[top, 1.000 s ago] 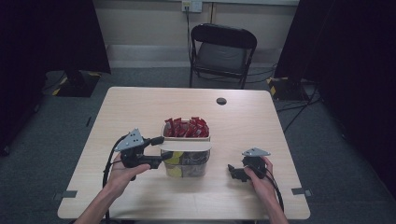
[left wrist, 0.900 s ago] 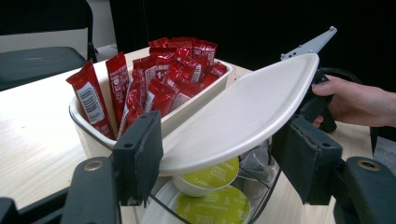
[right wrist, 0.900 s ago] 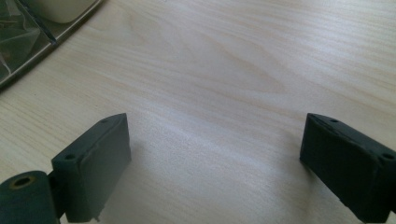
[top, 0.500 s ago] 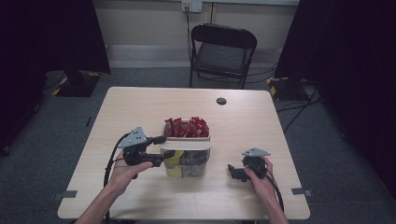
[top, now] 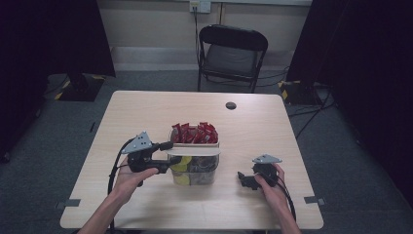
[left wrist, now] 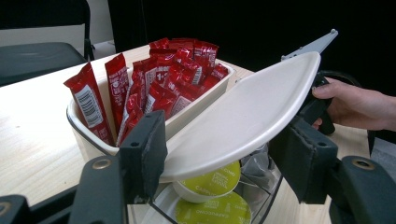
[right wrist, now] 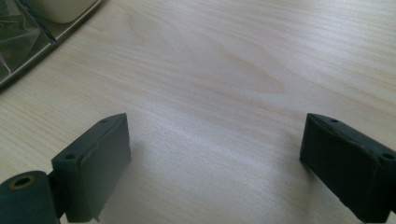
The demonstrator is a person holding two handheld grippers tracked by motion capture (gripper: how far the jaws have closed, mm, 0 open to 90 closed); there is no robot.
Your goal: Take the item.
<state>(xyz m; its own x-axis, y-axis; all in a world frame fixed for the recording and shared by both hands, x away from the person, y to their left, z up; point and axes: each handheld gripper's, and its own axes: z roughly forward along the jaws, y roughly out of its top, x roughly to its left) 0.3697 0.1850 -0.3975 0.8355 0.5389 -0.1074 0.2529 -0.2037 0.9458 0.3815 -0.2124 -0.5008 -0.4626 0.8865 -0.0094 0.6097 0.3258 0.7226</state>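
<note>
Each hand carries a black hand-held gripper, the left gripper (top: 165, 155) and the right gripper (top: 242, 179), both topped by a light grey three-cornered plate and trailing a black cable back along a bare forearm with no sleeve in sight. Seen close in the left gripper view, the left gripper's (left wrist: 224, 163) two jaws are thick matt black blocks with small round screw holes and brass-coloured pins at their hinges. The right gripper's (right wrist: 215, 163) jaws are the same dark slabs with recessed screw holes.
</note>
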